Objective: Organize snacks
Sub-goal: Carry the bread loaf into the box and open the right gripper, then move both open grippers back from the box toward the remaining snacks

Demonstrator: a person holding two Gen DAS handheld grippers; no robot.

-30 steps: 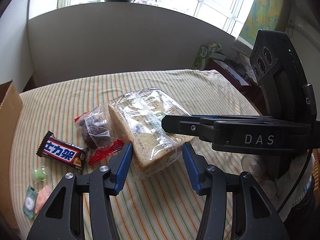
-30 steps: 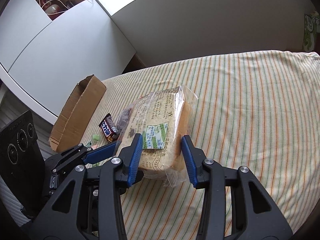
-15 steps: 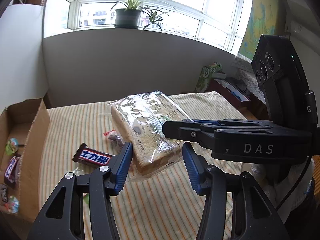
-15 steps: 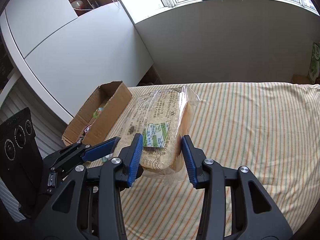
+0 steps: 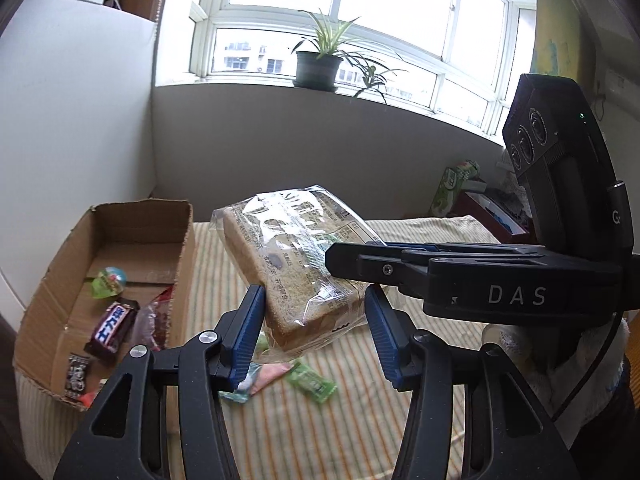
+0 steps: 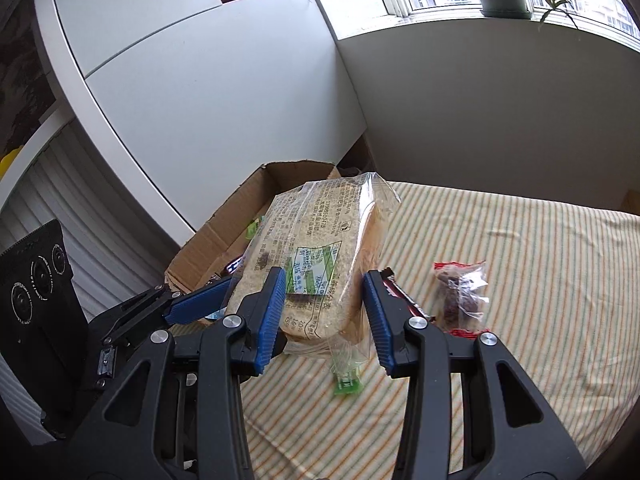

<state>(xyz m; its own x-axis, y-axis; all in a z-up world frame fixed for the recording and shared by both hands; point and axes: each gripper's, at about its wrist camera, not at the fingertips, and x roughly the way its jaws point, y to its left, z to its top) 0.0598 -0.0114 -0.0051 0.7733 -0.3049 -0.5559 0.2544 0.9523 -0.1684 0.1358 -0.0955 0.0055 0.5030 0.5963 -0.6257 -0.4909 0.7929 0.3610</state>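
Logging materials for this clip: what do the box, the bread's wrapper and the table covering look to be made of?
The box looks like plain brown corrugated cardboard, matte, with frayed, ragged edges. The bread wrapper appears to be thin clear plastic film: glossy, crinkled, with print on it and the slices showing through. The table covering seems to be woven cloth with fine stripes, matte and slightly rumpled; which fibre cannot be told.

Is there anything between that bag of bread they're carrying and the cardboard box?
Nothing visible. The bread bag is held up off the striped cloth between both grippers, beside the cardboard box. The box's top is open; snacks cover only part of its floor.
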